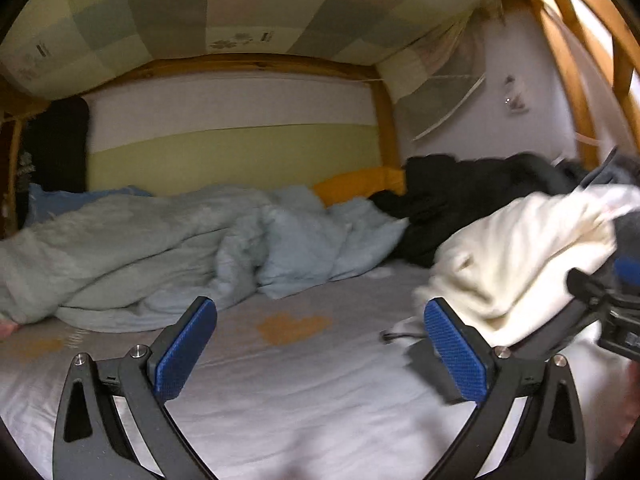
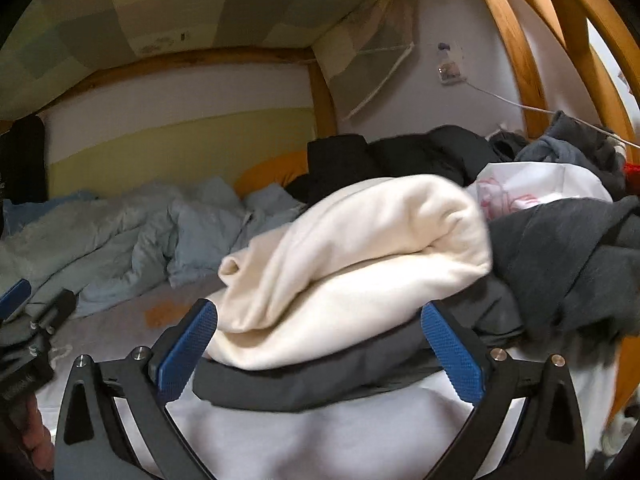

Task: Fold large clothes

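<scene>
Our left gripper [image 1: 320,344] hangs wide over the bed sheet [image 1: 304,392]. Our right gripper [image 2: 320,348], also wide, flanks the cream garment [image 2: 352,256] and dark garment [image 2: 320,380] beneath it.

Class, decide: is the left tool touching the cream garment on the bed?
Apart. In the left wrist view, the left tool is open over the bare sheet, and the cream garment lies beyond its fingertip, which hides its near edge.

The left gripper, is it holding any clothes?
No, the left gripper is open over the bare bedsheet, nothing between its fingers.
</scene>
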Motion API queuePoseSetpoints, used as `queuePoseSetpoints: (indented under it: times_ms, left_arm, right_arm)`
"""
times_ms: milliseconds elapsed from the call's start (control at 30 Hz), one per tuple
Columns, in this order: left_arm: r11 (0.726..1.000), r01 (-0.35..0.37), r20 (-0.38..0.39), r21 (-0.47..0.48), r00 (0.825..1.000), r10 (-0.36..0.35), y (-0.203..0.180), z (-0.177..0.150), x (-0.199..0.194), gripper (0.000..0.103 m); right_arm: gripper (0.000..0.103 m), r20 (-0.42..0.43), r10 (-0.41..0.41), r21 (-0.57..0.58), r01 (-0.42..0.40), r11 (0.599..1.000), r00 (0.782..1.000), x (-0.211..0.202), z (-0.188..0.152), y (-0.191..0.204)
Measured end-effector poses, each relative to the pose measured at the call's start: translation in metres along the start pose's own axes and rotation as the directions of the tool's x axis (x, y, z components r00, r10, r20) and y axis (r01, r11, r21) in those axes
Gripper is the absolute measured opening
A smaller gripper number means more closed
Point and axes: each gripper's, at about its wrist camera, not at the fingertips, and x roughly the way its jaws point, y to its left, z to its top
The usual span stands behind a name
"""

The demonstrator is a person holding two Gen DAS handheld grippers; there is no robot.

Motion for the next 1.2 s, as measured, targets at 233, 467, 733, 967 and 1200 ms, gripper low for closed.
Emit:
queuePoseSetpoints:
  times_ms: [233,467,733,967,1200]
  left_arm:
    - [1.000,0.018,-0.078,-0.017,0.997,-0.019,0.013,-0.037,0.021,0.103]
    - [0.998,0.026,-0.068,0.050,0.997,-0.022,-0.002,-0.042,0.018,0.103]
    - [0.999,0.043,-0.054,-0.026,0.998,-0.045,0.014,-0.039,0.015,0.103]
    - [0.999,0.039,-0.053,-0.004,0.998,-0.039,0.009,-0.039,0.016,0.103]
    - [0.999,0.041,-0.055,-0.029,0.998,-0.042,0.014,-0.039,0.015,0.103]
  right_arm:
    - [0.103,-0.091,-0.080,0.087,0.088,0.992,0.993,0.017,-0.038,0.011]
    - [0.103,-0.071,-0.147,-0.039,0.145,0.989,0.987,0.024,-0.038,0.039]
    - [0.103,-0.040,-0.172,-0.042,0.171,0.984,0.984,0.016,-0.039,0.041]
    - [0.103,-0.057,-0.183,-0.032,0.182,0.983,0.981,0.018,-0.037,0.038]
    - [0.103,-0.053,-0.181,-0.025,0.180,0.983,0.982,0.017,-0.037,0.036]
